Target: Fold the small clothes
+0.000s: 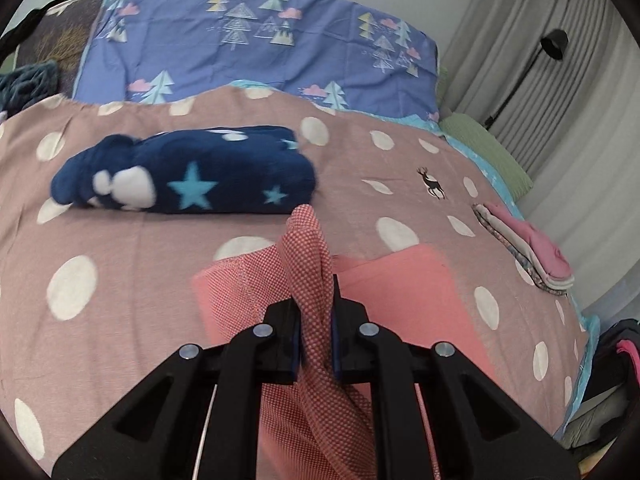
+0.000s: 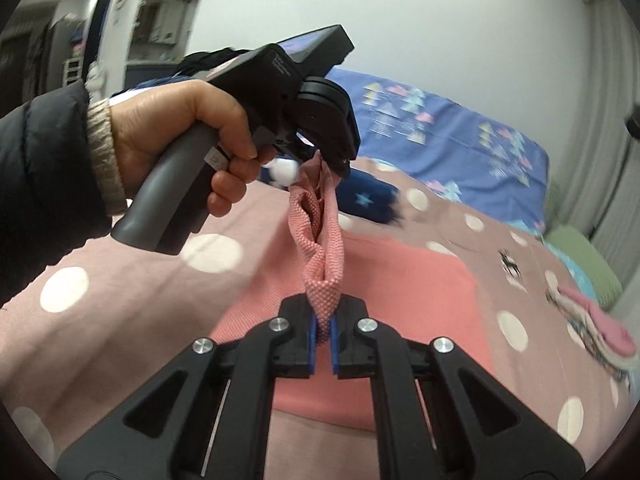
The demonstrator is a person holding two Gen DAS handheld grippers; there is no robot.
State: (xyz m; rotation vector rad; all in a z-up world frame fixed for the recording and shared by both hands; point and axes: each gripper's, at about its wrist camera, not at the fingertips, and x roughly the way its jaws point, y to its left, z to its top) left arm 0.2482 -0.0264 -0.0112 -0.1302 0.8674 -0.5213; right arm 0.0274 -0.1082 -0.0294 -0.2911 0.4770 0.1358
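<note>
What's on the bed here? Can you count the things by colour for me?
Pink or coral: 2, the coral garment both grippers lift, and a pink piece topping the folded clothes stack.
Navy: 1, the star-print fleece bundle.
Blue: 1, the tree-print duvet.
Green: 1, the pillow.
Total: 5, all on the polka-dot bedspread.

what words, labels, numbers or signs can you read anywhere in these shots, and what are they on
No text can be read for certain.
Small white tag on the grey handle of the left gripper: dark marks, too blurred to read.
Fine print on that gripper's black body: too small to read.
Blue bedcover with trees and clouds: pictures only, no words.
Dusty pink polka-dot blanket: a small deer motif, no lettering.
</note>
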